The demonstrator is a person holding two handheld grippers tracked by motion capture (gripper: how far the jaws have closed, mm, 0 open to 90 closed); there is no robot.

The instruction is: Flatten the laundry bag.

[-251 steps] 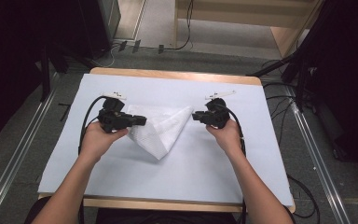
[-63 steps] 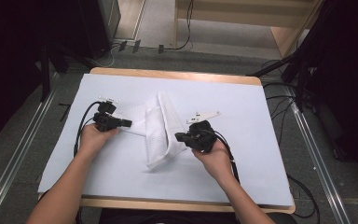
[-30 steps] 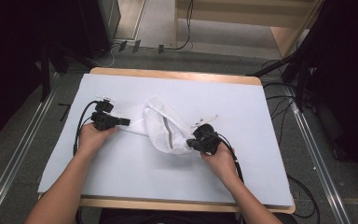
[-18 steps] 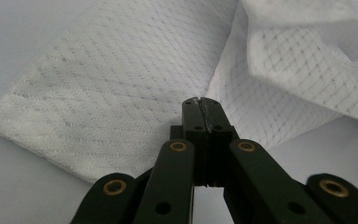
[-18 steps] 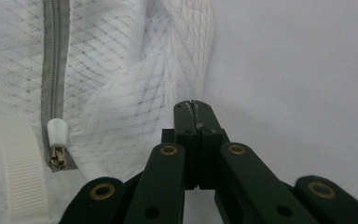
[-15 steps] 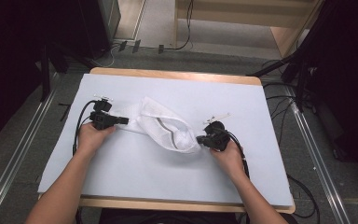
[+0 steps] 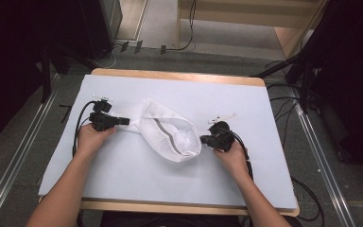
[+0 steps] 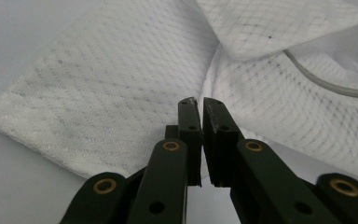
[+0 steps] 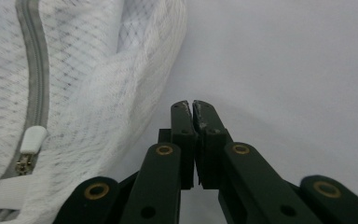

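Observation:
A white mesh laundry bag point(image 7: 170, 132) with a grey zipper point(image 7: 165, 136) lies bunched in the middle of the white table cover point(image 7: 246, 104). My left gripper point(image 7: 125, 121) points at the bag's left end. In the left gripper view its jaws point(image 8: 196, 100) have just been opening and stand a narrow crack apart. The mesh point(image 8: 121, 84) lies just beyond the tips, with nothing between them. My right gripper point(image 7: 207, 139) rests at the bag's right edge. Its jaws point(image 9: 189, 103) are shut on nothing, with the mesh point(image 9: 98, 93) and the zipper pull point(image 9: 32, 139) to their left.
The cover lies on a wooden table whose far edge point(image 7: 179, 75) and near edge point(image 7: 170, 205) show. Black cables point(image 7: 78, 127) trail from both grippers. Metal floor rails point(image 7: 312, 142) run along both sides, with dark stands and cables behind.
The right gripper has moved a little to the right, and the bag's right end has spread out toward it. The left hand has stayed in place.

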